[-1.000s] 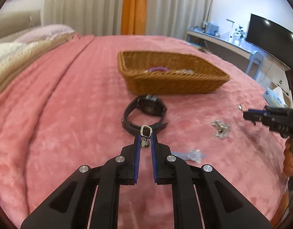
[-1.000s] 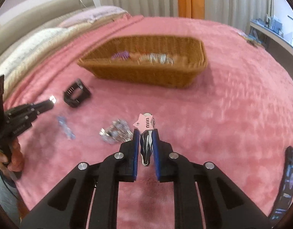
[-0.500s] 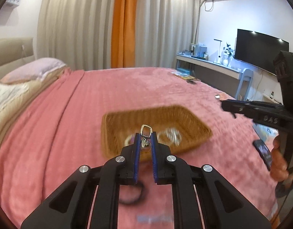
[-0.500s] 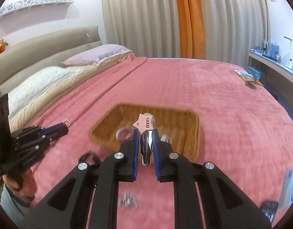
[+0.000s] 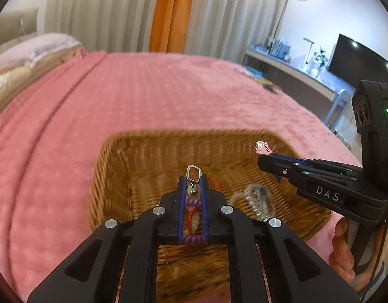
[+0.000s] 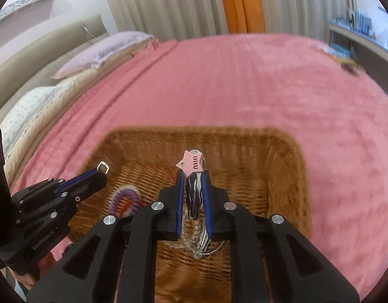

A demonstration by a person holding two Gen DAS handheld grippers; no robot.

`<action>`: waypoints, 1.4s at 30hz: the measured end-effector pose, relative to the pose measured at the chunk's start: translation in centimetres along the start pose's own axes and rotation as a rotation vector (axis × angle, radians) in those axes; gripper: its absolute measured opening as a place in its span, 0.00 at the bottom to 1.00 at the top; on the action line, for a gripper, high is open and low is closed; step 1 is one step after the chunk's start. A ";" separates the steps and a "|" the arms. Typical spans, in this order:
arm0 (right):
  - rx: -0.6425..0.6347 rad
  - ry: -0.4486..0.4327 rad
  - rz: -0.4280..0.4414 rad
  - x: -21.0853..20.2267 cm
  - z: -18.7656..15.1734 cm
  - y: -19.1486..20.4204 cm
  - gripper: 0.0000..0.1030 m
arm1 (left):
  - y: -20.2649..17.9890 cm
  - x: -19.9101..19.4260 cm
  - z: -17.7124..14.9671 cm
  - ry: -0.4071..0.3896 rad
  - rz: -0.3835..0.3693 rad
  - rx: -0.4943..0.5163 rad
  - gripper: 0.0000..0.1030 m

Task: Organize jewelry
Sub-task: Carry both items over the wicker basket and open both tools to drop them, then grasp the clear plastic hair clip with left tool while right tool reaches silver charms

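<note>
Fingers pinched narrow on both tools: the left gripper (image 5: 193,184) clamps a small silver charm (image 5: 193,174), its looped ring standing out past the fingertips, while the right gripper (image 6: 193,176) clamps a hair clip (image 6: 192,166) topped by a pink star. Both hover over the open wicker basket (image 6: 287,176) that sits on the pink bedspread (image 6: 269,80), above a purple coil hair tie (image 6: 127,198) and a tangle of clear, silvery pieces (image 5: 255,200) already lying inside. The clip's long axis runs along the right gripper's fingers, star end forward toward the basket's far wall, metal tail back between the pads; the charm likewise lines up with the left fingers, ring end forward. The two tools converge over the same opening, the left one entering from the left edge of the right wrist view, so a clash of fingertips looks possible if both drop together. The charm is small enough that, released near the rim, it could probably bounce onto the blanket or slip into the weave. The clip's tail hangs close to the silvery tangle and might snag it on release. Motion blur hides finer detail of the basket's contents.
</note>
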State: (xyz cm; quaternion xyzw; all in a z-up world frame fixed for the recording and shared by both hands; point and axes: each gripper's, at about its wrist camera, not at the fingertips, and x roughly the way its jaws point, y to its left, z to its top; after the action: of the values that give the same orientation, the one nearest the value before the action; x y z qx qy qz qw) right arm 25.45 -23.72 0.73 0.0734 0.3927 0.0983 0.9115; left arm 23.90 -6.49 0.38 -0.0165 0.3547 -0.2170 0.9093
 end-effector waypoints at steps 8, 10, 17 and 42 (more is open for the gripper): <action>0.018 0.014 0.000 0.1 -0.6 -0.6 0.13 | 1.1 0.4 -0.4 0.045 -0.029 -0.025 0.29; 0.026 0.004 0.009 -0.5 -0.6 -0.7 0.15 | 1.1 -0.6 -0.4 0.028 -0.037 -0.025 0.33; 0.018 -0.046 0.045 -4.7 -0.9 0.3 0.23 | 1.2 -6.0 -0.5 -0.052 -0.080 -0.059 0.40; -0.118 0.047 0.041 -9.4 -17.5 4.7 0.32 | 2.3 -14.1 -16.2 0.088 -0.045 -0.291 0.43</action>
State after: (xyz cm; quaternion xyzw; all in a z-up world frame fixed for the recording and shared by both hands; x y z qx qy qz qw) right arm 5.78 -20.39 -3.57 0.0252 0.4058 0.1418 0.9025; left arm 4.97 3.32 -3.12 -0.1466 0.4214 -0.1839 0.8758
